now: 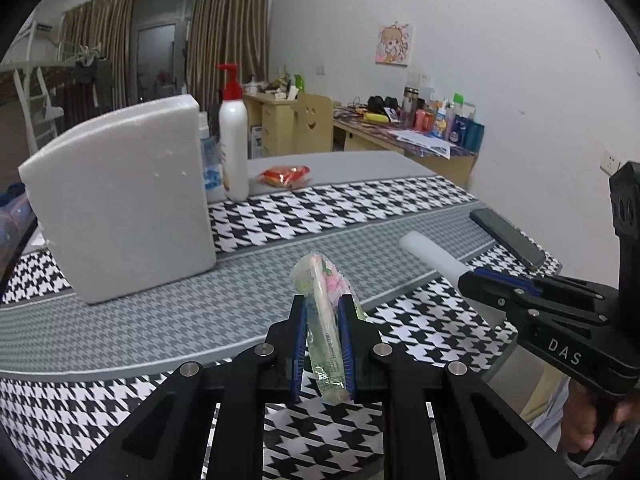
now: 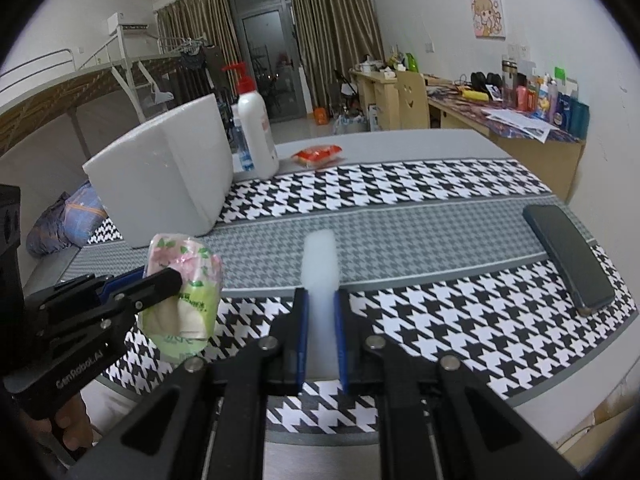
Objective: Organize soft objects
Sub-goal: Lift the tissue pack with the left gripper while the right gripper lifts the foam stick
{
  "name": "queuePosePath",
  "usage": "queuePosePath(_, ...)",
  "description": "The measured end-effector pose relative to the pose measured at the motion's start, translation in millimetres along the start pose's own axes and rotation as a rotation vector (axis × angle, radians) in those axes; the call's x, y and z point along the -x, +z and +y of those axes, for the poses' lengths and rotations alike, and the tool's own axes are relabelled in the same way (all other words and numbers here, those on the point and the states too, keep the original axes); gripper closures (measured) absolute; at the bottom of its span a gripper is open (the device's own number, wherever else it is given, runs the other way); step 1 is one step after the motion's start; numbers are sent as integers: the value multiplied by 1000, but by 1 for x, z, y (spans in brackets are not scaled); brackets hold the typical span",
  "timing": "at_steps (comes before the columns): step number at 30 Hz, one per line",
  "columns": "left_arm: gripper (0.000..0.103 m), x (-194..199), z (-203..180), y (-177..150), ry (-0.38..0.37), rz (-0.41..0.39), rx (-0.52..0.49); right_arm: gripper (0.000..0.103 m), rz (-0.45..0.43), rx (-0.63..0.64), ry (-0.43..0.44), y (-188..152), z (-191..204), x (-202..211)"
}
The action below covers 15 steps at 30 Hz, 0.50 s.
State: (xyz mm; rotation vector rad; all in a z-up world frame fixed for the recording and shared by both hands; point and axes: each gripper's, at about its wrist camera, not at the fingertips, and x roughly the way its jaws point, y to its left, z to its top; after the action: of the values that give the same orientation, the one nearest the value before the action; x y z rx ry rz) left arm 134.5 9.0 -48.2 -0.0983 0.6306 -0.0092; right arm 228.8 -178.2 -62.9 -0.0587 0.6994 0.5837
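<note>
Two hand-held grippers, tissue pack [image 1: 325, 320] clamped left [image 1: 324, 312], foam stick [image 2: 320, 276] clamped right [image 2: 320, 312]

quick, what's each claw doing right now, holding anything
Left claw: closed on the tissue pack, lifted off the table.
Right claw: closed on the white foam stick, also off the table.

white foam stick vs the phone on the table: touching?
Apart. The right wrist view shows the white foam stick clamped in the right gripper, with patterned tablecloth plainly visible between it and the phone.
</note>
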Motion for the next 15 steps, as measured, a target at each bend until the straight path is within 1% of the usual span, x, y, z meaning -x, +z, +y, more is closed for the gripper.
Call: queuePosePath(15,86,18,25,22,39,-77,-3,88,-28,20,7,18,15,-3)
